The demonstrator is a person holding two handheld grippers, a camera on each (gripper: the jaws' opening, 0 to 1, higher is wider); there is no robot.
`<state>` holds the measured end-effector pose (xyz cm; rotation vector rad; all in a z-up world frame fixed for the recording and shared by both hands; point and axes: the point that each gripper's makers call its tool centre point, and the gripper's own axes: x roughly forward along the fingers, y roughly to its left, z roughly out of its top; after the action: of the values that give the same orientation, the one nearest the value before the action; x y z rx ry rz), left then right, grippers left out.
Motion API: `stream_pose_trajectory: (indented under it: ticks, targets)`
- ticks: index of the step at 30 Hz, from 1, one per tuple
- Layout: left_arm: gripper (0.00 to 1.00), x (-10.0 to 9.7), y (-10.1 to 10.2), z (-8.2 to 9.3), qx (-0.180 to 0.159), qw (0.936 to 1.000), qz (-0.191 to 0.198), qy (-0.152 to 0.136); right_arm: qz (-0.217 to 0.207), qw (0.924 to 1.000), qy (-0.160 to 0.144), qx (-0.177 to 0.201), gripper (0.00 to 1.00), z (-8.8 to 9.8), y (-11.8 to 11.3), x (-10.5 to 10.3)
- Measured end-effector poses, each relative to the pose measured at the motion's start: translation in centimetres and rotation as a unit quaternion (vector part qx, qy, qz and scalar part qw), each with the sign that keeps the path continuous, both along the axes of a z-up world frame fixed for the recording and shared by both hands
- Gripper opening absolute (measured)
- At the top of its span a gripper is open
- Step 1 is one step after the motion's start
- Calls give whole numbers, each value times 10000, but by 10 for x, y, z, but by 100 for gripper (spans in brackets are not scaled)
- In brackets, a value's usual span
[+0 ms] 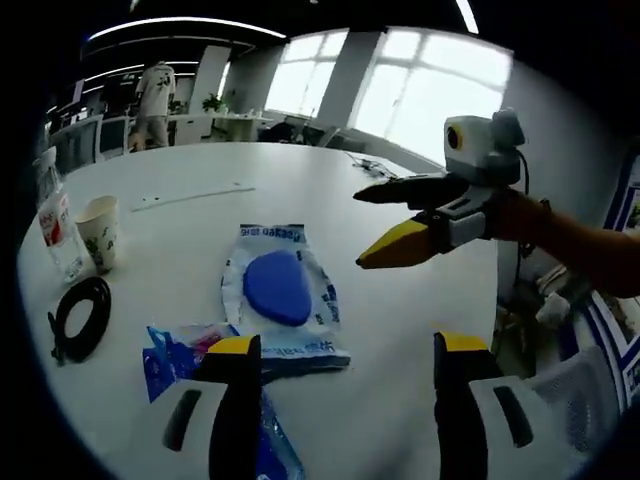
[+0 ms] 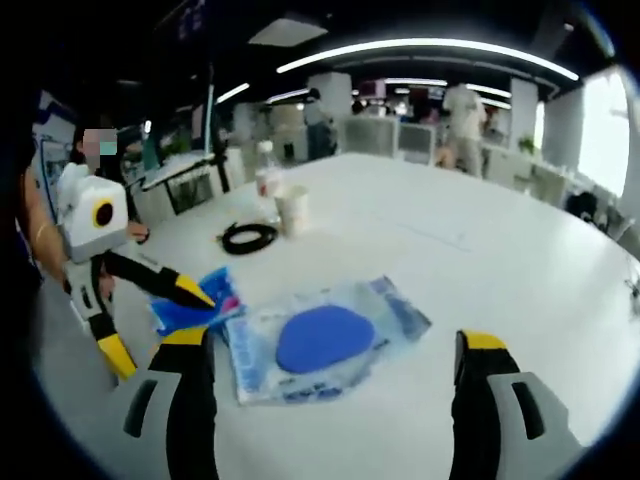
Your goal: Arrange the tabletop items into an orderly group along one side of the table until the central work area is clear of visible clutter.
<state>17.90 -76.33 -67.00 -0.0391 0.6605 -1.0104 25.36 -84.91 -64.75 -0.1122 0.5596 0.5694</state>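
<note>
Judging progress as barely begun: clear packet with blue oval pad (image 1: 280, 290) lying mid-table, small blue wrapper (image 1: 175, 360) just beside it, touching or overlapping. Black cable coil (image 1: 80, 318), paper cup (image 1: 100, 232) and bottle (image 1: 55, 225) already clustered near one edge of white table (image 1: 400, 330). Left gripper (image 1: 340, 400) hovering, jaws spread, empty. Right gripper (image 2: 335, 400) likewise spread, holding nothing. Remaining: shifting packet and wrapper over beside that cluster.
</note>
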Motion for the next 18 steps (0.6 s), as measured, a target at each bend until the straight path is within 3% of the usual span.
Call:
stream_pose_trajectory:
  ticks: [4,12,18]
  targets:
    - [61,-3,-5,-3,-99,9997,108,185,47,9999,-67,-108,95,-6,-2,8]
    - [52,0,-10,-20,-252,9935,762,807,-17,9998,-81,-204,91,-23,-8,32]
    - [47,4,-4,-41,-11,9872,1152,1104,73,9996,-86,-244,86,-36,-5,46]
